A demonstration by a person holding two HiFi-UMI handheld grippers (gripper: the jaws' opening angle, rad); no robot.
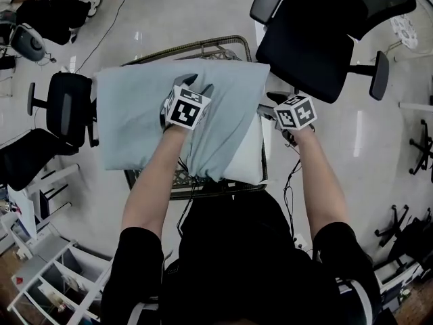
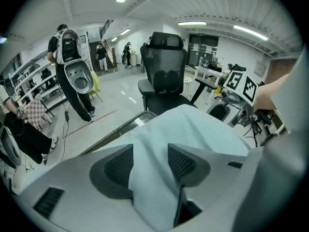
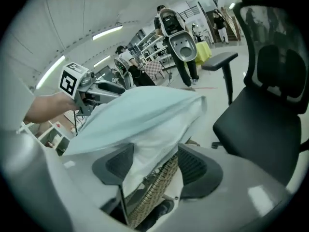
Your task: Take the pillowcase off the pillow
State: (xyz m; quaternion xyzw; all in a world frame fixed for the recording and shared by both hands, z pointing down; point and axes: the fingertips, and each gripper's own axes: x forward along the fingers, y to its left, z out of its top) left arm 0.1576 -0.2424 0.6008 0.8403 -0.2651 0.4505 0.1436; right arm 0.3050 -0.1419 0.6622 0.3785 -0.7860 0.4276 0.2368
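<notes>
A pale blue pillowcase (image 1: pixel 142 114) covers most of a white pillow (image 1: pixel 249 156), which lies on a wicker table (image 1: pixel 203 46). The pillow's bare end sticks out at the near right. My left gripper (image 1: pixel 195 85) rests over the middle of the pillowcase (image 2: pixel 193 129). In the left gripper view this gripper (image 2: pixel 149 151) has its jaws apart, and blue cloth runs through the gap. My right gripper (image 1: pixel 270 103) is at the pillow's right edge. Its jaws (image 3: pixel 155 161) stand apart too, framing the white pillow (image 3: pixel 154 139) and the wicker rim (image 3: pixel 154 192) under the pillowcase (image 3: pixel 140 110).
A black office chair (image 1: pixel 318 39) stands close beyond the table's far right corner. Another black chair (image 1: pixel 67 103) is to the left. A white shelf unit (image 1: pixel 47 269) sits on the floor at the near left. People stand far off (image 2: pixel 63 57).
</notes>
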